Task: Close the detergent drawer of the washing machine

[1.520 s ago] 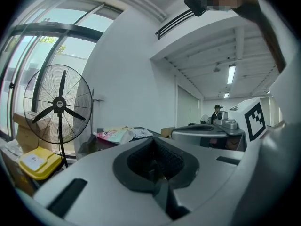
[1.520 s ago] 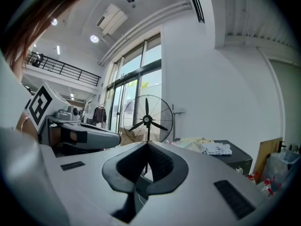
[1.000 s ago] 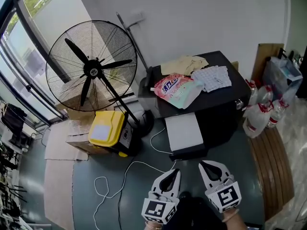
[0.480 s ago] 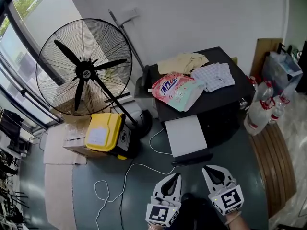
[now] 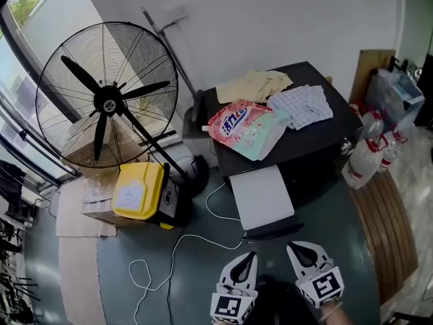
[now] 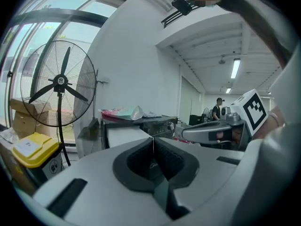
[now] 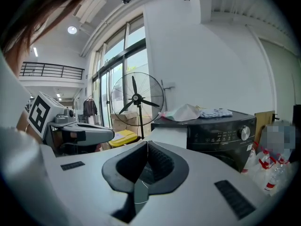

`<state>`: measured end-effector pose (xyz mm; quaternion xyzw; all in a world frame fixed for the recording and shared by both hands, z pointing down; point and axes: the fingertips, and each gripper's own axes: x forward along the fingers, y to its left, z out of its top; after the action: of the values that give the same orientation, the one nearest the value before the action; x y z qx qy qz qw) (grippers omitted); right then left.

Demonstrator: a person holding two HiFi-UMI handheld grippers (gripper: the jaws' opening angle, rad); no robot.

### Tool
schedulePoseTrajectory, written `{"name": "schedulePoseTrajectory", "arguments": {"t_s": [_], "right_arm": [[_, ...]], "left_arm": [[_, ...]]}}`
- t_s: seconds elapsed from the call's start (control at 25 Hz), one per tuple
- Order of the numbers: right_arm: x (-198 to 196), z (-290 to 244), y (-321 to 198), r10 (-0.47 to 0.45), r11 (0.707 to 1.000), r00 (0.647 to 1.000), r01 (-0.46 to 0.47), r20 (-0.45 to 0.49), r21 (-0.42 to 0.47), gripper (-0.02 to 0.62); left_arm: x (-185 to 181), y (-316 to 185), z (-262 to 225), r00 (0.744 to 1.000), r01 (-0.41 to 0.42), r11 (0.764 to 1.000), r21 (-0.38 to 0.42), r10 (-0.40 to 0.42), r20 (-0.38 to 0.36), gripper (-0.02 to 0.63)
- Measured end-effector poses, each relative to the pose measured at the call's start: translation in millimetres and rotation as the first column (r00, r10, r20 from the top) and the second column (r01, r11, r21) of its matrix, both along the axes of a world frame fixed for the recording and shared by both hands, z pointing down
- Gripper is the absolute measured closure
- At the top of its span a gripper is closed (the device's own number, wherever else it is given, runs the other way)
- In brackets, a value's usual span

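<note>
Status check, drawer out

Logged nearest: left gripper (image 5: 251,255) and right gripper (image 5: 293,247) side by side, jaws of each pressed together on nothing, clear of the machine. Just beyond, noted long white detergent drawer (image 5: 260,197) pulled well out from boxy black washing machine (image 5: 312,137). On top, recorded pink-and-green detergent pouch (image 5: 245,127) beside crumpled checked cloth (image 5: 302,106). Farther left, seen yellow-lidded box (image 5: 136,192) and large black pedestal fan (image 5: 103,102).
</note>
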<state>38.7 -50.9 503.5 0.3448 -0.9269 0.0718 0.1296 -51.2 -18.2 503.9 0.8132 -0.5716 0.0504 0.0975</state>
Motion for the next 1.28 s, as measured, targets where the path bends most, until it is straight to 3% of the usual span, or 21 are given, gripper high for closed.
{"name": "schedulePoseTrajectory", "arguments": {"t_s": [0.52,1.28], "right_arm": [[4.5,54.2,-20.4,0.062,0.993,0.998,-0.062,-0.005,-0.098,0.572],[7.2,85.0,-39.1,0.156,0.973,0.987,-0.161,-0.037,-0.166,0.572]], "left_arm": [[-7.8,-17.3,51.1,1.0,-0.031,0.999,-0.034,0.031,0.0,0.588],[-19.6,-37.9,82.7,1.0,0.024,0.995,-0.093,-0.026,-0.016,0.588]]}}
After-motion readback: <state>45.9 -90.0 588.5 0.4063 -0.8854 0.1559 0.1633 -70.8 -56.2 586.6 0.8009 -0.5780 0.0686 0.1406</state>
